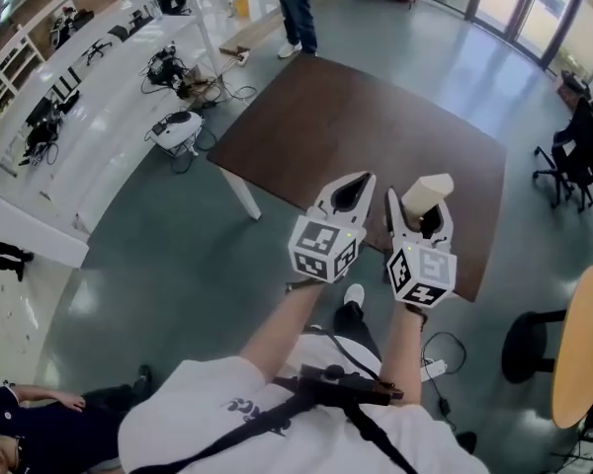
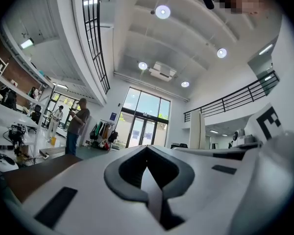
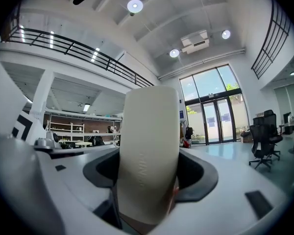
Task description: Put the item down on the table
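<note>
My right gripper (image 1: 421, 211) is shut on a cream-coloured, smooth, rounded item (image 1: 425, 195), which stands up out of the jaws. In the right gripper view the item (image 3: 148, 146) fills the middle, between the dark pads (image 3: 198, 177). My left gripper (image 1: 359, 184) is beside it on the left, shut with nothing in it; in the left gripper view its jaws (image 2: 147, 151) meet in a closed seam. Both grippers hang over the near edge of the dark brown table (image 1: 356, 126) and point upward.
A person (image 1: 296, 8) stands beyond the table's far corner. A long white bench (image 1: 89, 117) with equipment and floor cables runs along the left. Office chairs (image 1: 573, 156) and a round wooden table (image 1: 588, 344) are on the right. Another person (image 1: 40, 428) is at bottom left.
</note>
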Tool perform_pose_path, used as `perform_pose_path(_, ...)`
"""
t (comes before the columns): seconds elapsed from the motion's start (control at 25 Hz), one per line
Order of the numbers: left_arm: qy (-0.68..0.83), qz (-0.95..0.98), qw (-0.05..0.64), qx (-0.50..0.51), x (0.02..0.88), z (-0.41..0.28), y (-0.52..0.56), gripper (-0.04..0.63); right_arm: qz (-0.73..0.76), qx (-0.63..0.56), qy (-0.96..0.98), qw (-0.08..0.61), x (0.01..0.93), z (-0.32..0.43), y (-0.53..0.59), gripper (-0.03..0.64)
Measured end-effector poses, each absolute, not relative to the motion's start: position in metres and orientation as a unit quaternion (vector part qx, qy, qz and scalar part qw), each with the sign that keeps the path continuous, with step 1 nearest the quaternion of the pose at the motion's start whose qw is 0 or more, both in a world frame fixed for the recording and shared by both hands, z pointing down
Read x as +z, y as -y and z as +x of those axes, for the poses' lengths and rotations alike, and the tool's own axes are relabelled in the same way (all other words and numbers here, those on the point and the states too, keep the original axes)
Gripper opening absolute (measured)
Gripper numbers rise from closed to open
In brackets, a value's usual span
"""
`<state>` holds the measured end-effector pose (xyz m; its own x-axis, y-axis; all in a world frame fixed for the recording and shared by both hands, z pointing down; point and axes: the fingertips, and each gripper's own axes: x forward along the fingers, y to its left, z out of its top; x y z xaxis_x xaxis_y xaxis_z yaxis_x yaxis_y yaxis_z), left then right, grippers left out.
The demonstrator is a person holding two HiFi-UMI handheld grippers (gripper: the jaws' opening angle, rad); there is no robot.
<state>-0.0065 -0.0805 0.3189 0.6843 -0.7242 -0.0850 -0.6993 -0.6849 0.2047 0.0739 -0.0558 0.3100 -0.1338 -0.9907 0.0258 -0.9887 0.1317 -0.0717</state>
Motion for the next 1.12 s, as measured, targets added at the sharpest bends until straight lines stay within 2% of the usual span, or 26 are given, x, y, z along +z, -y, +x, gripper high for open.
perform_pose_path(0.6, 0.477, 0.873, 0.053, -0.090, 0.307, 0.028, 0.260, 0.012, -0.574, -0.006, -0.818, 0.046, 0.285, 0.108, 0.255, 0.328)
perform_pose_path(1.12, 0.540, 0.836, 0.088, -0.047, 0.375, 0.038, 0.344, 0.013, -0.536, -0.068, -0.841, -0.003, 0.370, 0.126, 0.343, 0.328)
